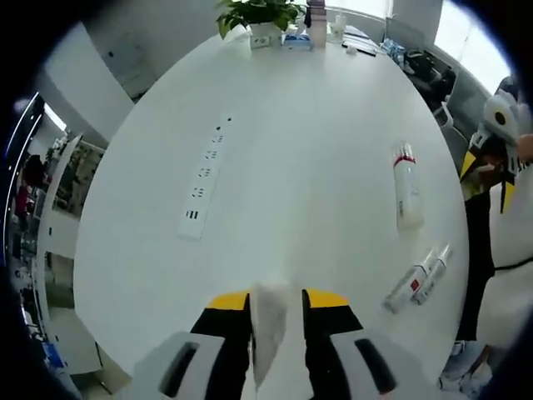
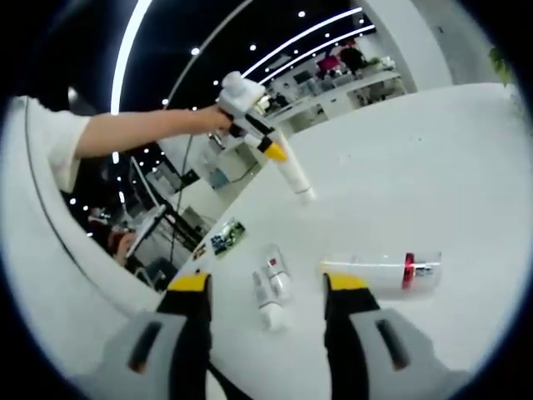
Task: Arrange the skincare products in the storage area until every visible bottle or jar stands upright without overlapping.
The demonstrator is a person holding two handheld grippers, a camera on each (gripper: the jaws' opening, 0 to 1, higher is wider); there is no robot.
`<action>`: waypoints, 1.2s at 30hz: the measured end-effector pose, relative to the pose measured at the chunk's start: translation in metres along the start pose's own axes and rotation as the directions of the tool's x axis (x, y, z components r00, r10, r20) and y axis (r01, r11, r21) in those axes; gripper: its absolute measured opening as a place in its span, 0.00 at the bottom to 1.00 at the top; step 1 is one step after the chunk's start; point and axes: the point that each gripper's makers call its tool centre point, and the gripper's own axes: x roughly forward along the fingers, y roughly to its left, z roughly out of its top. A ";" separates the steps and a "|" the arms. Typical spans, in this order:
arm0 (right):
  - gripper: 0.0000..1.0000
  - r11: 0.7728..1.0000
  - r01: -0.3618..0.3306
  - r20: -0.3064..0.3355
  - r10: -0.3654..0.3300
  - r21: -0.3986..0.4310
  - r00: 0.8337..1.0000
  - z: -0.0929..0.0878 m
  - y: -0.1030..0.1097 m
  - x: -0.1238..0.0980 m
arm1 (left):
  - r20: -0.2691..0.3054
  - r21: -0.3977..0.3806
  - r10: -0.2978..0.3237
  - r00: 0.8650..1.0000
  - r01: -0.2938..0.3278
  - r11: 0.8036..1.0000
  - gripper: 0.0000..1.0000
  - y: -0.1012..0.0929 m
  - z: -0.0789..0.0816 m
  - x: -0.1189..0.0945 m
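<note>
The left gripper [image 1: 276, 310] is clamped on a white bottle [image 1: 268, 329], which stands between its yellow-tipped jaws above the round white table [image 1: 308, 125]. In the right gripper view the same left gripper [image 2: 275, 152] shows at the end of a person's outstretched arm [image 2: 141, 129], the white bottle [image 2: 293, 177] slanting down from it with its far end at the tabletop. The right gripper [image 2: 268, 283] has its jaws wide apart and holds nothing.

Taking the table as landmark: a clear bottle with a red band [image 1: 406, 185] lies on its side toward the table's right edge in the left gripper view, and two small white tubes [image 1: 419, 277] lie side by side nearer that edge. In the right gripper view the tubes [image 2: 271, 287] lie between the spread jaws, with the clear bottle [image 2: 383, 273] just beside them. A white power strip [image 1: 204, 181] lies on the table's left half, and a potted plant [image 1: 260, 18] stands at its far rim.
</note>
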 end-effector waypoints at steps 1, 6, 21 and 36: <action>0.52 1.000 0.000 0.001 0.000 0.000 1.000 0.000 0.000 0.000 | -0.002 0.002 0.005 1.000 -0.005 1.000 0.24 0.000 0.000 -0.001; 0.53 1.000 -0.004 0.003 0.004 -0.001 1.000 0.000 0.001 0.000 | 0.009 -0.001 0.028 1.000 -0.028 1.000 0.27 0.005 -0.002 -0.007; 0.61 1.000 -0.011 0.008 0.011 0.010 1.000 -0.003 -0.004 0.001 | 0.250 -0.181 0.229 0.941 -0.187 0.966 0.48 0.028 -0.002 -0.070; 0.68 0.999 0.024 0.023 -0.025 0.047 0.999 -0.017 -0.031 -0.010 | 0.541 -0.216 0.375 0.753 -0.306 0.927 0.50 -0.036 0.043 -0.154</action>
